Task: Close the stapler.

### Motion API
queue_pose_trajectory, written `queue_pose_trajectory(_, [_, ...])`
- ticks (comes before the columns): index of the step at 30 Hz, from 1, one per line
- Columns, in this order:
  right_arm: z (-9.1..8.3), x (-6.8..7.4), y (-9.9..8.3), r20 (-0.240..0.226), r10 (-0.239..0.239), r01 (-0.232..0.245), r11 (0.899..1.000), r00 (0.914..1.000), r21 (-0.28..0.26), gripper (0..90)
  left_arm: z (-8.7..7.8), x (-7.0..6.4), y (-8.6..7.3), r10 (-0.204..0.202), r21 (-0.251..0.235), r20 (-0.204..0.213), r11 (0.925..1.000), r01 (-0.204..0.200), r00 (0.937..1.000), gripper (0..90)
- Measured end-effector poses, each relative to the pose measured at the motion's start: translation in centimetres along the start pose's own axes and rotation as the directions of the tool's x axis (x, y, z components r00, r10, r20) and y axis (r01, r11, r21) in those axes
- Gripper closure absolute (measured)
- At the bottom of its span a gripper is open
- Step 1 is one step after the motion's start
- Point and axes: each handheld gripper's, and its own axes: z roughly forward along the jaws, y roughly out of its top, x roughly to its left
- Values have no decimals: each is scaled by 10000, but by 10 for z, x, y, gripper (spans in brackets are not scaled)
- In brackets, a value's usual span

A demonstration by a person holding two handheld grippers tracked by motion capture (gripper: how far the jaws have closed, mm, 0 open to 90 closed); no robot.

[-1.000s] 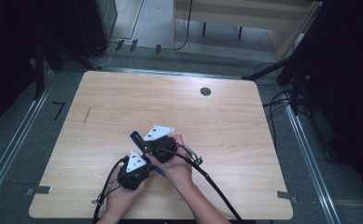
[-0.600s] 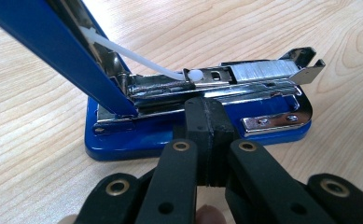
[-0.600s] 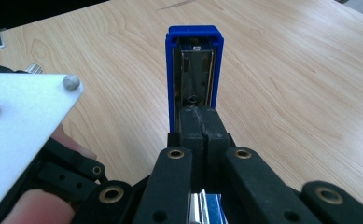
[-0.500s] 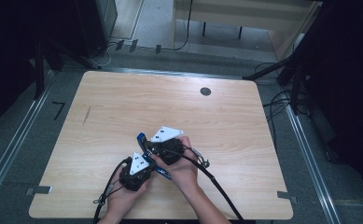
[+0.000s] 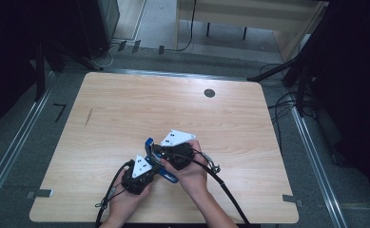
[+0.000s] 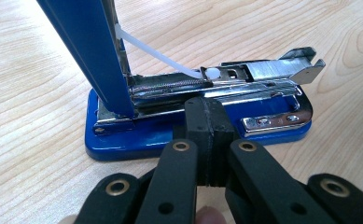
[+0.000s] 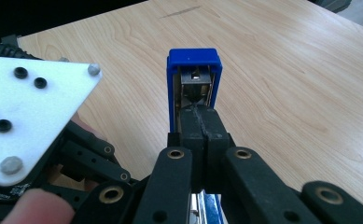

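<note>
A blue stapler [image 6: 123,140] lies on the wooden table [image 5: 125,109] near its front edge, with its blue lid [image 6: 83,42] swung up almost upright and the metal magazine [image 6: 216,81] bared. A white strip runs from the lid to the magazine. My left gripper [image 6: 209,116] is shut, and its tips press against the side of the stapler's base. My right gripper [image 7: 198,116] is shut too, its tips resting in the hollow underside of the raised lid [image 7: 193,58]. In the high view both hands hold the grippers [image 5: 154,161] close together over the stapler [image 5: 170,178].
A round black cable hole [image 5: 209,93] sits near the table's far edge. Black cables [image 5: 220,185] trail from the grippers over the front edge. A dark streak [image 5: 88,116] marks the wood at the left. A desk and floor cables stand beyond the table.
My right gripper has moved up and a little to the right, and the stapler's lid has swung further open with it. The left gripper has stayed at the base.
</note>
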Motion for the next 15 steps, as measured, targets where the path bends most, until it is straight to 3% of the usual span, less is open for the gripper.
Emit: queue_pose_trajectory(15, [-17, -7, 2, 262, 142, -134, 9995, 9996, -293, 900, 0, 0, 0, -86, -41, 58, 10000, 86, 9999, 900])
